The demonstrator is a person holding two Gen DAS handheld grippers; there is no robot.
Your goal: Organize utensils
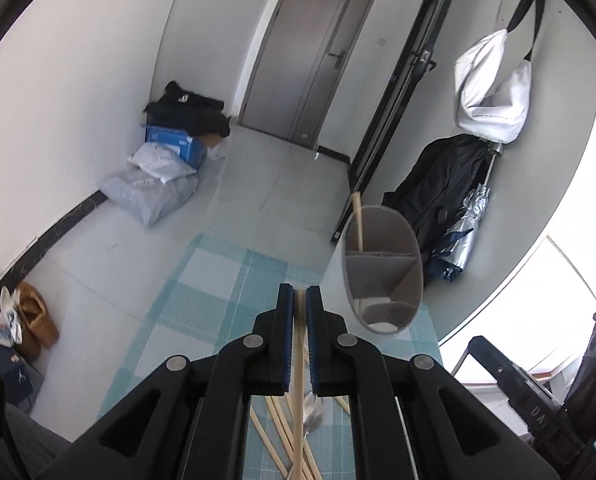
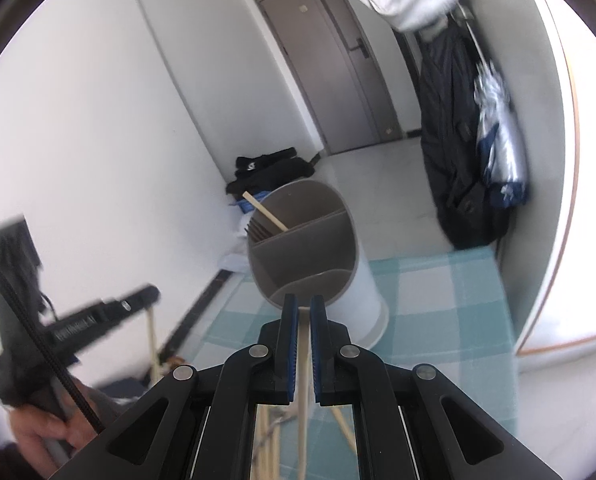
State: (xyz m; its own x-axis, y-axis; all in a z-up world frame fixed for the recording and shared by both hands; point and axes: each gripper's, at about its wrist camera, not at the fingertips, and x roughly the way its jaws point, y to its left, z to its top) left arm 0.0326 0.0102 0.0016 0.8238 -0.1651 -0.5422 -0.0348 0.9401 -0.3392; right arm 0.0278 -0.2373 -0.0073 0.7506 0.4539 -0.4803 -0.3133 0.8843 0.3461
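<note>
One chopstick already stands in the holder ahead; each gripper — left gripper and right gripper — pinches another chopstick, with several loose chopsticks below them — early going.

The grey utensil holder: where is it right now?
The grey utensil holder stands on the checked tablecloth, just beyond the right claw; in the left wrist view it sits ahead and right of the left claw.

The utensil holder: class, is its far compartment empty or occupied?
Occupied. One wooden chopstick leans inside the far compartment of the utensil holder, its top sticking out above the rim. The other compartments show nothing inside.
</note>
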